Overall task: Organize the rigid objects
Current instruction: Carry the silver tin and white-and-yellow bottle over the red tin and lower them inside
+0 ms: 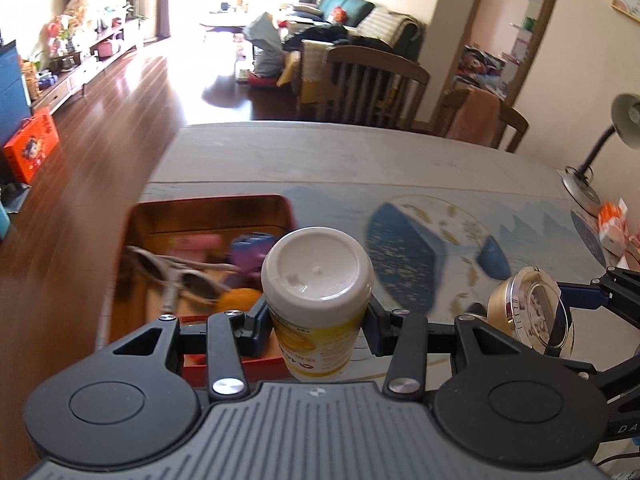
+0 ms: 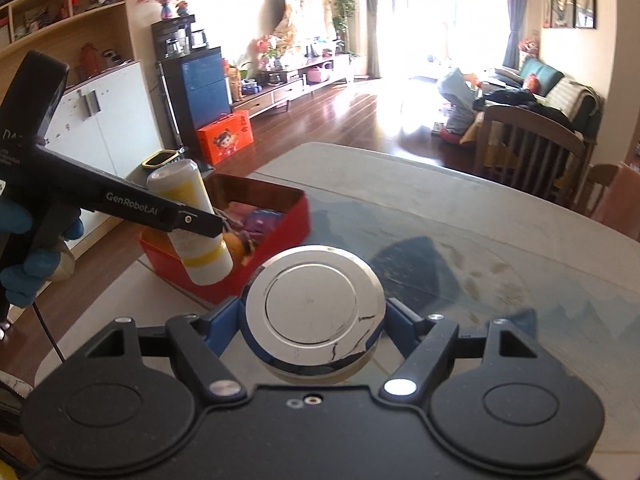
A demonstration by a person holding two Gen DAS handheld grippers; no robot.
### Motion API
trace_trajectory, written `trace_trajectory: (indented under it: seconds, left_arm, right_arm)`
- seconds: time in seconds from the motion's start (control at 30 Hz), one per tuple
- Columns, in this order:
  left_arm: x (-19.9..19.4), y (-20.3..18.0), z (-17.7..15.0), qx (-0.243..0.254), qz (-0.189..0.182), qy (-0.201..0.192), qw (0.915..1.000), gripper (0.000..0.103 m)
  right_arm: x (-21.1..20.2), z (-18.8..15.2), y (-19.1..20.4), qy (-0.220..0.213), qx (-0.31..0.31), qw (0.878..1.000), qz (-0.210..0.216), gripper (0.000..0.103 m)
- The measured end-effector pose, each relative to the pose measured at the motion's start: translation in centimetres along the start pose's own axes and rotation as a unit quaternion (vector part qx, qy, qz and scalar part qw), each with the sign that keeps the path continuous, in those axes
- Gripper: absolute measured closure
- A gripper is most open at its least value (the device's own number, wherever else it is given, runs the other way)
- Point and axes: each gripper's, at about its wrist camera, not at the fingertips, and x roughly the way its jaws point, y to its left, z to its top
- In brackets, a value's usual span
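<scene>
My left gripper [image 1: 318, 320] is shut on a white-capped bottle [image 1: 318, 276] with a yellow label, held above the table beside a red tin box [image 1: 208, 208]. The box holds white-framed sunglasses [image 1: 176, 276], a purple item and an orange one. In the right wrist view the same bottle [image 2: 196, 224] hangs tilted over the red tin box [image 2: 296, 216], clamped in the left gripper [image 2: 192, 220]. My right gripper [image 2: 316, 320] is shut on a round jar with a chrome lid [image 2: 314, 300]. That jar [image 1: 532, 308] also shows at the right of the left wrist view.
The table [image 1: 360, 152] has a grey cloth with a blue printed pattern. A desk lamp [image 1: 592, 160] stands at its right edge, next to orange-white packets [image 1: 616, 228]. Wooden chairs [image 1: 376, 84] stand behind the table. A blue-gloved hand [image 2: 16, 248] holds the left gripper.
</scene>
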Motion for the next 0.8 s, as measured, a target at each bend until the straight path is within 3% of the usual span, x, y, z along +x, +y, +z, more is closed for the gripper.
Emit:
trace_trajectory:
  seconds: [0.4, 0.8]
  left_arm:
    - [-0.4, 8.2, 1.1, -0.015, 0.033, -0.005, 0.9993, 0.059]
    - [5.0, 10.6, 2.5, 0.029, 0.036, 0.073, 0.9963, 0.059]
  right_arm:
    - [5.5, 3.5, 6.1, 0.008, -0.037, 0.999, 0.008, 0.027]
    - [11.9, 5.5, 7.6, 0.03, -0.06, 0.997, -0.029, 0.027]
